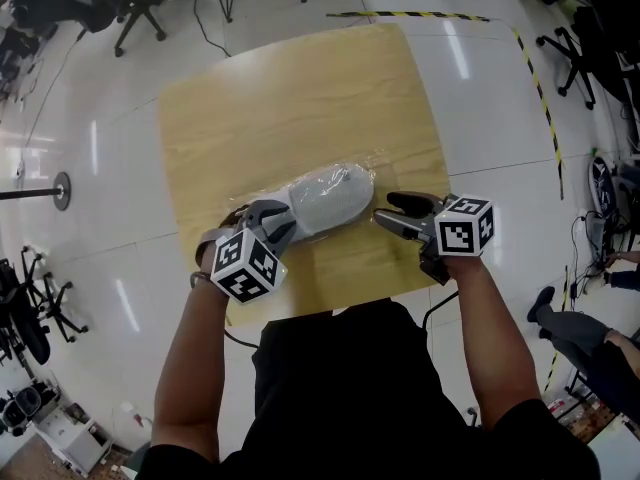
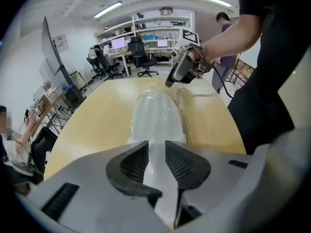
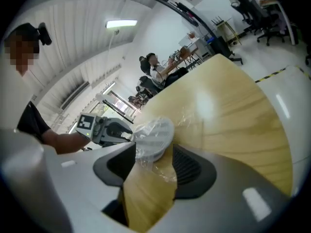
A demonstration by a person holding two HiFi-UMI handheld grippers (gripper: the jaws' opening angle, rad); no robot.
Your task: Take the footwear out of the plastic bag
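Observation:
A white shoe [image 1: 325,196] lies sealed in a clear plastic bag [image 1: 374,171] on the near half of a light wooden table [image 1: 290,98]. My left gripper [image 1: 270,218] is at the shoe's left end. In the left gripper view its jaws [image 2: 156,152] stand a little apart, with the white bagged shoe [image 2: 155,115] showing between them. My right gripper [image 1: 395,211] is at the bag's right end, jaws wide open. In the right gripper view [image 3: 153,164] the shoe's sole [image 3: 154,135] and crumpled plastic [image 3: 165,171] lie just in front of the jaws.
The table's near edge runs close under both grippers. Office chairs [image 1: 140,8] stand on the glossy floor behind the table, and yellow-black tape [image 1: 535,78] marks the floor at the right. A seated person's legs [image 1: 585,343] are at the far right.

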